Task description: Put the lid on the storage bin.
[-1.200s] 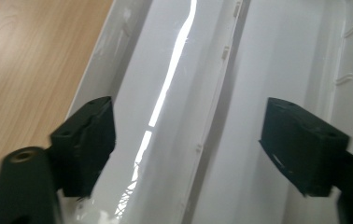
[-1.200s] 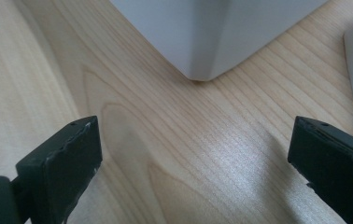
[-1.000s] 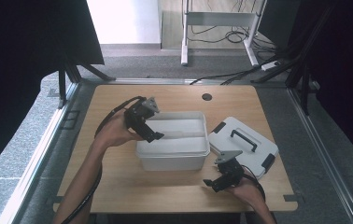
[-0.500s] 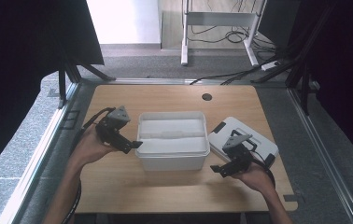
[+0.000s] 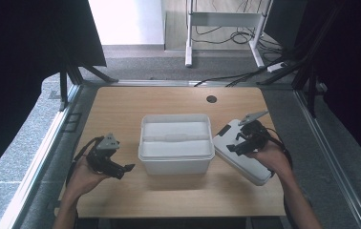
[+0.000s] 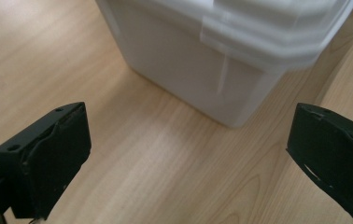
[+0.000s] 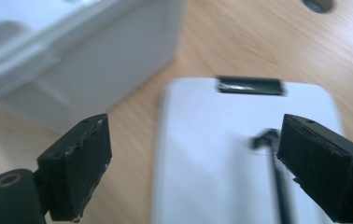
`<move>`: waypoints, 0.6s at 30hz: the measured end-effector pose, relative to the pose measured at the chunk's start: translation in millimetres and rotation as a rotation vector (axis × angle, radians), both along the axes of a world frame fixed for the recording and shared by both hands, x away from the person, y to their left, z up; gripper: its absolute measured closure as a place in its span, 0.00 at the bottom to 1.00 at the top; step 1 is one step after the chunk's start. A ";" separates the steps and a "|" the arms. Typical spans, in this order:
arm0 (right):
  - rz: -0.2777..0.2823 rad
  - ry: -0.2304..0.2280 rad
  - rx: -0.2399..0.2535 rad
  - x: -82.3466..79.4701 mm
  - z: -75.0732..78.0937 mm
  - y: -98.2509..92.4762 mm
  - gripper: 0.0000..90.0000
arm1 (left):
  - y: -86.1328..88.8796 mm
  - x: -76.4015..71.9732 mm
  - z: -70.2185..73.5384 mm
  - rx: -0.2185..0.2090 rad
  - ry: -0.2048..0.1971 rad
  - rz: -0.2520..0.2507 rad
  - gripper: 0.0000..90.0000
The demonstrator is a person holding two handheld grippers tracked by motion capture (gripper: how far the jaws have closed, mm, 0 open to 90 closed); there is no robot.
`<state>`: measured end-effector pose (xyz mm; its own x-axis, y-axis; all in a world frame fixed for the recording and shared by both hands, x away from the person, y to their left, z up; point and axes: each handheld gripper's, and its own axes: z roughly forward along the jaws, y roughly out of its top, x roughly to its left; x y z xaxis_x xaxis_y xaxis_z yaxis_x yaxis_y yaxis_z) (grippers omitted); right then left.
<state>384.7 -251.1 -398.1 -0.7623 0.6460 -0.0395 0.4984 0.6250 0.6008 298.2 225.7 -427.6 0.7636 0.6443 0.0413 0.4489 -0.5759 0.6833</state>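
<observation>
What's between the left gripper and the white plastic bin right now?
Nothing: bare light wooden tabletop separates the open left gripper from the white plastic bin, seen in the left gripper view.

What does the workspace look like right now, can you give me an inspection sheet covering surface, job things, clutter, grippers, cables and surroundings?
Surface: wooden table, round hole near the far edge.
Job's things: open white box at the middle; white lid with black latch lying flat to its right, apart from the box.
Clutter: nothing seen.
Grippers: left gripper open, low beside the box's left side, holding nothing; right gripper open above the lid, holding nothing.
Cables: one trails from each gripper; more lie on the floor beyond the table.
Surroundings: black curtains on both sides, white frame legs beyond.
</observation>
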 end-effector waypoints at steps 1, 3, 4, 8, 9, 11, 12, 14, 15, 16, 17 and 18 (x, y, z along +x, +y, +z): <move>-0.010 0.001 -0.014 4.7 0.6 -2.5 0.13 | -0.3 -2.1 -6.5 -0.001 0.001 0.005 0.00; -0.031 -0.001 -0.041 13.8 -0.4 -7.2 0.15 | -2.2 -6.5 -20.0 0.004 0.008 0.013 0.00; -0.048 0.006 -0.060 19.4 -2.6 -9.9 0.17 | -3.6 -8.5 -25.4 0.009 0.005 0.017 0.00; -0.077 0.043 -0.141 33.5 -13.7 -15.7 0.28 | -11.6 -15.1 -45.5 0.016 0.008 0.004 0.00; -0.070 0.065 -0.165 37.3 -18.4 -17.8 0.34 | -13.2 -16.3 -50.2 0.014 0.013 -0.002 0.00; -0.082 0.092 -0.198 41.1 -24.4 -19.9 0.40 | -15.7 -17.9 -58.6 0.012 0.020 0.000 0.00; -0.089 0.111 -0.220 43.5 -27.7 -21.6 0.45 | -17.0 -18.5 -63.4 0.011 0.026 0.001 0.00; -0.097 0.141 -0.252 48.1 -33.5 -25.4 0.54 | -19.2 -19.8 -72.1 0.011 0.034 0.001 0.00; -0.094 0.157 -0.261 50.0 -35.6 -27.1 0.60 | -20.4 -20.6 -76.7 0.009 0.040 0.002 0.00; -0.087 0.170 -0.275 52.1 -37.5 -28.9 0.66 | -20.9 -20.8 -79.1 0.010 0.043 0.000 0.00; -0.082 0.177 -0.282 52.8 -38.4 -29.5 0.71 | -21.8 -21.3 -82.5 0.010 0.046 -0.001 0.00; -0.067 0.187 -0.290 54.0 -39.4 -30.5 0.78 | -22.5 -21.8 -84.3 0.009 0.047 0.000 0.00</move>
<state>438.7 -281.6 -437.5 -0.7300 0.6772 -0.0923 0.6289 0.7185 0.2972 276.4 203.1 -511.9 0.7649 0.6440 0.0117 0.4801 -0.5821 0.6563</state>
